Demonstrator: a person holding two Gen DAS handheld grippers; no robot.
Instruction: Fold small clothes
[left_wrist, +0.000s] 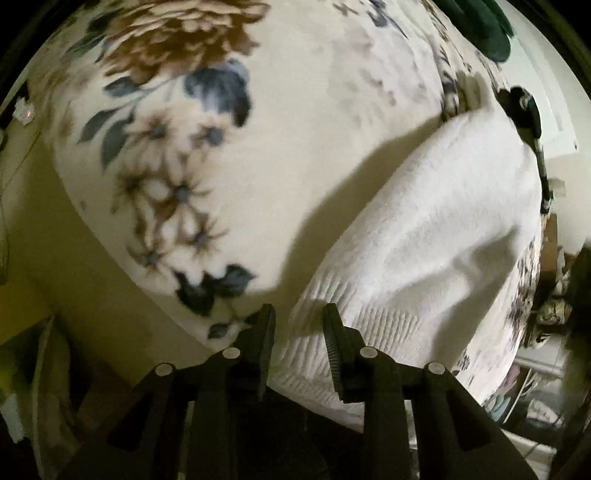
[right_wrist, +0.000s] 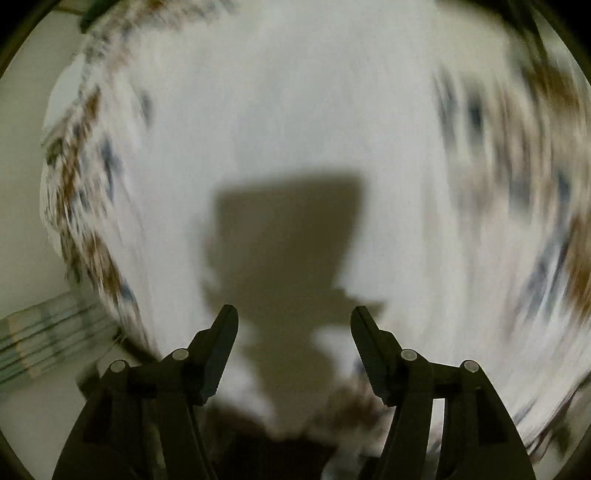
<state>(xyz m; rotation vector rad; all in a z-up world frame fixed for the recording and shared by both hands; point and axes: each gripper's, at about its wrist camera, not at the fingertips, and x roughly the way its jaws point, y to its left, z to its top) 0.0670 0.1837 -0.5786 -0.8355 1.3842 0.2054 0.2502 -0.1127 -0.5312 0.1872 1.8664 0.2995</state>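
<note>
A white knit garment (left_wrist: 436, 236) with a ribbed hem lies on a floral blanket (left_wrist: 229, 147). My left gripper (left_wrist: 299, 314) is shut on the ribbed hem edge, the cloth pinched between its black fingers (left_wrist: 334, 332). My right gripper (right_wrist: 293, 314) is open and empty above the blanket (right_wrist: 288, 129); this view is strongly motion-blurred and its shadow falls on the cloth. The other gripper's black body (left_wrist: 524, 110) shows beyond the garment's far end in the left wrist view.
The blanket's edge drops off to the left, with pale floor and wall (left_wrist: 44, 236) beyond. Cluttered items (left_wrist: 546, 317) sit at the right. A dark green object (left_wrist: 480, 22) lies at the top right. A striped surface (right_wrist: 44, 332) shows at the lower left.
</note>
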